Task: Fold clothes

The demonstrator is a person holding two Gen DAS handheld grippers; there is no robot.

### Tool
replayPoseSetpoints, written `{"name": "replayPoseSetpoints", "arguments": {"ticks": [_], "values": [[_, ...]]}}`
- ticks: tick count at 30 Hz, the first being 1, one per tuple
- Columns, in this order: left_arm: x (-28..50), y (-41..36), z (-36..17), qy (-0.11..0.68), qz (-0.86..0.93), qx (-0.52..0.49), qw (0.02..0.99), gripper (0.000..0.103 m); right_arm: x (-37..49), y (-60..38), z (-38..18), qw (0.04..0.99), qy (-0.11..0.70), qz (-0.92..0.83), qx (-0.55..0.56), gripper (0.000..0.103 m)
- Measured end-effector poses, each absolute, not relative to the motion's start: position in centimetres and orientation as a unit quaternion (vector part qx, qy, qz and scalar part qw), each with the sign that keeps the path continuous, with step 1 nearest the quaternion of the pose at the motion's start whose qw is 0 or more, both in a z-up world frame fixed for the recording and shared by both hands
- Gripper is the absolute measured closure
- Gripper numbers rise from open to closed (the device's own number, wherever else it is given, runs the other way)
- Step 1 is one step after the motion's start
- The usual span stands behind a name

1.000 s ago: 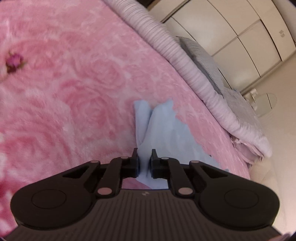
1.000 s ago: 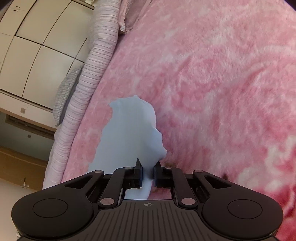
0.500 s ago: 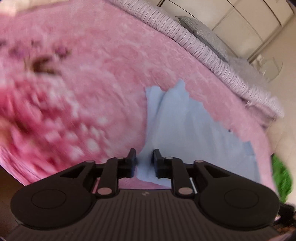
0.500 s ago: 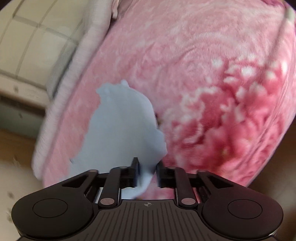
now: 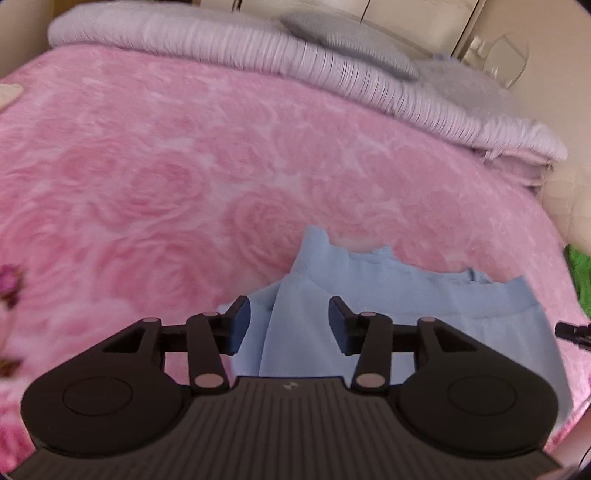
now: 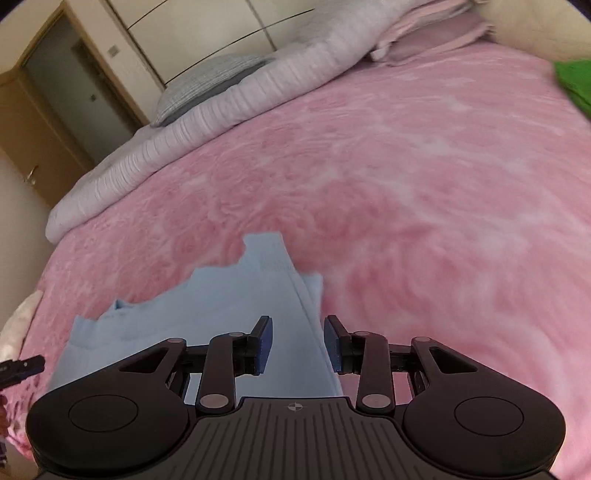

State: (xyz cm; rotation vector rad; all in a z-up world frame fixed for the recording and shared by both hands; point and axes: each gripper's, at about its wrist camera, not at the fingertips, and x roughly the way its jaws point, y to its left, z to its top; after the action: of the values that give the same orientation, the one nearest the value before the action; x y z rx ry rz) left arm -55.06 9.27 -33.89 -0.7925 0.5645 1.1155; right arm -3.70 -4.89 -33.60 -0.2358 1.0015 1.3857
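A light blue garment [image 5: 388, 295] lies flat on the pink rose-patterned blanket [image 5: 184, 166], near the bed's front edge. My left gripper [image 5: 290, 319] is open over the garment's left end, with cloth showing between its fingers. My right gripper [image 6: 297, 338] is open over the garment's right end [image 6: 221, 306], where a folded edge runs between the fingers. Neither gripper holds the cloth. The tip of the other gripper shows at the edge of each view.
A rolled lilac quilt [image 5: 295, 62] and a grey pillow [image 5: 351, 40] lie along the far side of the bed. A green cloth [image 6: 574, 81] lies at the bed's right end. Wardrobe doors [image 6: 207, 33] and a wooden door [image 6: 40, 122] stand behind.
Both grippers were shut on the blue garment and carried it. Now both have opened and let it go, and the garment lies spread on the blanket.
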Motion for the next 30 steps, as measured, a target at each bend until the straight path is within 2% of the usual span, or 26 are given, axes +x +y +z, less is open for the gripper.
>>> {"name": "replayPoseSetpoints", "arguments": {"ticks": [2, 4, 6, 7, 9, 13, 16, 20, 23, 27, 30], "values": [[-54.2, 11.3, -34.9, 0.266, 0.504, -0.365, 0.736, 0.062, -3.6, -2.1, -34.6, 0.64, 0.439, 0.621, -0.11, 0.068], [-53.8, 12.3, -35.6, 0.267, 0.5, -0.365, 0.739, 0.066, -3.5, 0.7, -35.6, 0.63, 0.437, 0.631, -0.117, 0.068], [-53.5, 12.6, -36.0, 0.265, 0.492, -0.36, 0.748, 0.093, -3.8, 1.9, -36.2, 0.625, 0.426, 0.64, -0.13, 0.068], [-53.4, 12.8, -36.1, 0.264, 0.488, -0.357, 0.752, 0.093, -4.0, 2.5, -36.4, 0.623, 0.421, 0.645, -0.136, 0.08], [-53.1, 13.1, -36.4, 0.262, 0.479, -0.351, 0.761, 0.096, -4.9, 2.9, -36.3, 0.626, 0.385, 0.657, -0.166, 0.091], [-53.3, 12.9, -35.5, 0.226, 0.484, -0.323, 0.781, 0.096, -5.7, 2.5, -35.0, 0.635, 0.334, 0.675, -0.172, 0.093], [-52.8, 13.3, -35.3, 0.212, 0.489, -0.303, 0.79, 0.096, -5.4, 2.8, -34.3, 0.646, 0.326, 0.675, -0.141, 0.093], [-51.2, 15.5, -38.1, 0.278, 0.487, -0.323, 0.762, 0.095, -5.8, 5.0, -36.4, 0.653, 0.359, 0.642, -0.18, 0.093], [-51.4, 15.4, -37.6, 0.276, 0.5, -0.316, 0.758, 0.088, -6.2, 5.6, -37.2, 0.654, 0.374, 0.625, -0.204, 0.088], [-51.9, 13.1, -35.1, 0.276, 0.536, -0.279, 0.747, 0.089, -6.2, 4.3, -35.5, 0.683, 0.362, 0.603, -0.197, 0.063], [-52.2, 10.4, -32.9, 0.277, 0.55, -0.251, 0.747, 0.09, -7.2, 1.6, -32.9, 0.706, 0.33, 0.599, -0.185, 0.061]]}}
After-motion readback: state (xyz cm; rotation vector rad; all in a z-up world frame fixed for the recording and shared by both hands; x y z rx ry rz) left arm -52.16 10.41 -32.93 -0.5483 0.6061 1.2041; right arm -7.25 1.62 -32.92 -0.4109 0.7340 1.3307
